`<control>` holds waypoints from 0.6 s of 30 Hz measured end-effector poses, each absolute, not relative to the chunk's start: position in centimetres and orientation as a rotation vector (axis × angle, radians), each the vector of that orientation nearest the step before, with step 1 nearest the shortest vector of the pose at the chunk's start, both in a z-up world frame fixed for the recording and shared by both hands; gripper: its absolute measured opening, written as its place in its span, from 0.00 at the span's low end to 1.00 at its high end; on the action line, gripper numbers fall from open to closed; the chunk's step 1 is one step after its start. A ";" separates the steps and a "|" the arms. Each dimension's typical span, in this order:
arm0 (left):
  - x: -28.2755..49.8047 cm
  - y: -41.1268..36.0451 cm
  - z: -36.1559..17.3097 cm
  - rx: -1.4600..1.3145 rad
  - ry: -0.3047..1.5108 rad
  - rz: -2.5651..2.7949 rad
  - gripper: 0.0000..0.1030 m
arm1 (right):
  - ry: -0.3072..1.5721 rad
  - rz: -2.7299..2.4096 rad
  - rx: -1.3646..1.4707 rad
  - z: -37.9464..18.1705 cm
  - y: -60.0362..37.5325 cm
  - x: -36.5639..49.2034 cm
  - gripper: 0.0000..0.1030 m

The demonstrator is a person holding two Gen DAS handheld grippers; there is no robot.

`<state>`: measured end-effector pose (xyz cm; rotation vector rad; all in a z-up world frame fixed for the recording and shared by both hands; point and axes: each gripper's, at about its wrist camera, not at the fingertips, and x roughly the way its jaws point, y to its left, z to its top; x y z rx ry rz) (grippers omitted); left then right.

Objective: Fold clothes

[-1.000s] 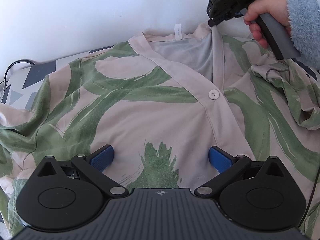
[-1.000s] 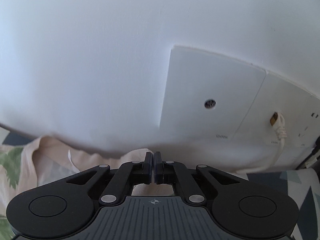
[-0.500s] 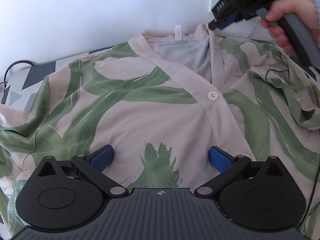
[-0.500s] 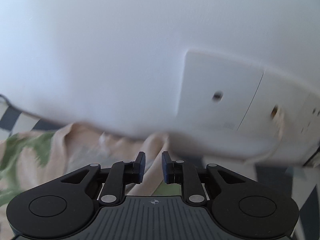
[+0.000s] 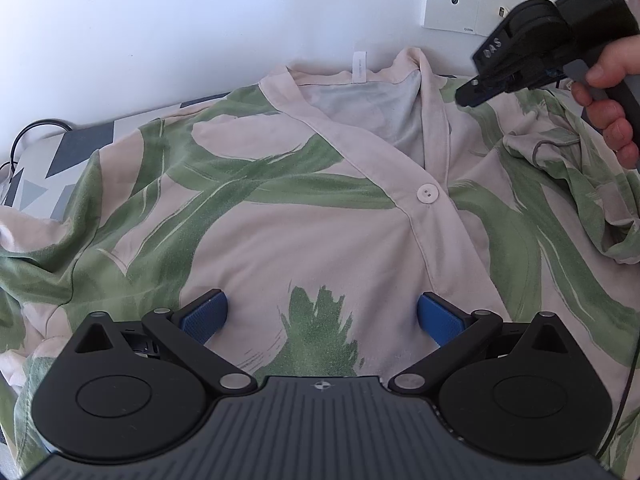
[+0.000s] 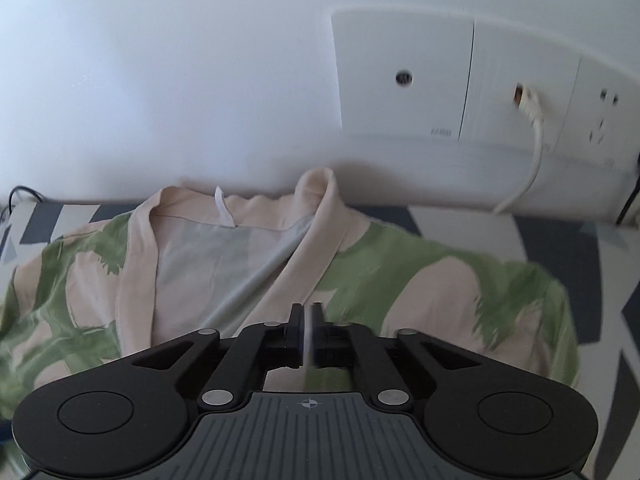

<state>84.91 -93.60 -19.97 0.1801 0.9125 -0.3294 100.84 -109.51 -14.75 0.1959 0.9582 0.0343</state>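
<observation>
**Smoothing the shirt flat before any fold**

Hovering over the chest of the green-and-cream shirt (image 5: 304, 216), the left gripper (image 5: 320, 314) spreads its blue pads wide with only fabric beneath and nothing pinched between them; I judge it waits there, ready to pin the front panel. The shirt lies face up on a grey patterned cover (image 5: 60, 160), collar at 12 o'clock against the white wall (image 5: 160, 40), its button (image 5: 427, 193) near centre and a rumpled sleeve bunched at 3 o'clock. At 1 o'clock a hand (image 5: 608, 92) carries the right gripper (image 5: 470, 94) just above the shoulder.

From the right wrist view, the right gripper (image 6: 307, 330) shows only a thin slit between its jaws, nothing in it. The collar (image 6: 320, 184) stands up at 12 o'clock, probably because it was tugged straight. Wall plates (image 6: 460, 76) with a plugged cable (image 6: 532, 148) sit at 1 o'clock.
</observation>
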 end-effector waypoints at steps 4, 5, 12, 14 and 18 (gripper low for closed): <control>85.1 -93.7 -19.9 0.179 0.920 -0.324 1.00 | 0.920 0.023 0.141 -16.7 -108.0 103.1 0.29; 85.1 -93.7 -19.9 0.180 0.921 -0.325 1.00 | 0.927 0.011 0.141 -17.8 -108.3 104.0 0.29; 85.2 -93.6 -19.9 0.181 0.920 -0.327 1.00 | 0.879 0.014 0.200 -19.5 -111.1 104.3 0.02; 85.2 -93.6 -19.9 0.180 0.919 -0.327 1.00 | 0.852 0.048 0.255 -19.3 -112.4 103.4 0.02; 85.1 -93.6 -20.0 0.180 0.915 -0.326 1.00 | 0.818 0.080 0.406 -19.8 -115.5 102.2 0.02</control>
